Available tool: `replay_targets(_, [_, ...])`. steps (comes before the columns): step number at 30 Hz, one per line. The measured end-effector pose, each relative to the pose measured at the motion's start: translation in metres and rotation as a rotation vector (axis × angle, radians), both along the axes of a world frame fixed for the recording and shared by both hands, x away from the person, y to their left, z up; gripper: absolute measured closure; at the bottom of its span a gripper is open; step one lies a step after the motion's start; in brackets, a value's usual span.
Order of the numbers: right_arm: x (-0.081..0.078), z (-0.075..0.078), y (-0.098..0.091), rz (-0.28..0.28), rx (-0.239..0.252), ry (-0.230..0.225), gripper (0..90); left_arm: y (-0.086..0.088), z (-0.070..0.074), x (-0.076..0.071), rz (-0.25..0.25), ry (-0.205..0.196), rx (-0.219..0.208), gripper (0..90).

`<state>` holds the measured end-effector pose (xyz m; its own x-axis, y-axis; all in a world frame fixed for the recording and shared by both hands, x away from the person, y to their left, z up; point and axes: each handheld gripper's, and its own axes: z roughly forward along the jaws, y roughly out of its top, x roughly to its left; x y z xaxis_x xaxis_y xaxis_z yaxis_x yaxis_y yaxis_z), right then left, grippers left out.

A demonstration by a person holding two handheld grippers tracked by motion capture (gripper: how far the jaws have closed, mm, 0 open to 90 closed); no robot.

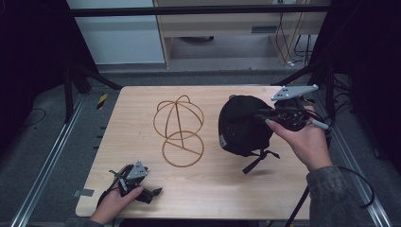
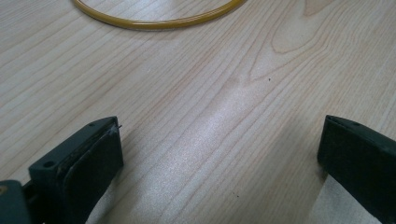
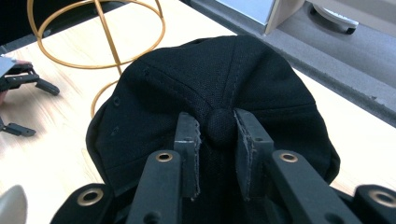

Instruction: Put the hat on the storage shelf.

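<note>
A black cap [image 1: 242, 128] hangs just above the table, to the right of a golden wire hat stand [image 1: 179, 128]. My right gripper [image 1: 263, 116] is shut on the cap's top button [image 3: 221, 127], one pad on each side of it, with the crown [image 3: 187, 79] spread out beyond. The cap's back strap [image 1: 257, 161] dangles toward the table. My left gripper [image 1: 153, 195] rests at the table's front left. It stands open [image 2: 219, 140] over bare wood with nothing between its jaws. The stand's base ring [image 2: 154, 23] lies ahead of it.
The light wooden table [image 1: 213, 189] has metal rails along both sides. Grey floor and a pale cabinet [image 1: 227, 28] lie beyond the far edge. My left gripper [image 3: 35, 108] lies on the table beyond the stand [image 3: 98, 42] in the right gripper view.
</note>
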<state>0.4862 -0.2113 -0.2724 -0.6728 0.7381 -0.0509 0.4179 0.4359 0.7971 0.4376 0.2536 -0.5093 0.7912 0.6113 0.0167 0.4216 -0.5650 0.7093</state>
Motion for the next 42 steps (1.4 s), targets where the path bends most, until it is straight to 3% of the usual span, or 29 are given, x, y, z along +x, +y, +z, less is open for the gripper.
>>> replay_targets(13, [-0.003,0.003,0.010,0.021,0.013,-0.014,73.0,0.000,0.000,0.000,0.000,0.000,0.000,0.0])
replay_targets(26, [-0.012,0.007,0.022,0.055,0.047,-0.059,73.0,0.000,0.000,0.000,0.001,0.002,-0.001,0.0])
replay_targets(42, [-0.016,0.004,0.034,0.076,0.057,-0.068,72.9,0.000,0.000,0.000,0.001,0.002,-0.001,0.0])
